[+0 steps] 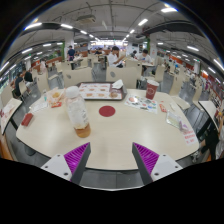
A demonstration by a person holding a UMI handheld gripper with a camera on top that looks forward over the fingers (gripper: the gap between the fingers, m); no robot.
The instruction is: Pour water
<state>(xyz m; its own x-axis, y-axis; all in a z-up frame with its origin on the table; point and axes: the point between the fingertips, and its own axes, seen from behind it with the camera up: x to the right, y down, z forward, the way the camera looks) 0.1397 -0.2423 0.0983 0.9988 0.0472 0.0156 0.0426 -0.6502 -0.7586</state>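
A clear plastic bottle with a white cap stands upright on the round white table, left of centre; its lowest part looks amber. A round red coaster lies just right of it. My gripper hovers over the table's near edge with its two purple-padded fingers spread wide and nothing between them. The bottle stands beyond the left finger, well ahead of it.
A tray with red items sits at the table's far side, with a cup to its left, a red packet to its right and small items nearby. Chairs ring the table. Further tables fill the hall behind.
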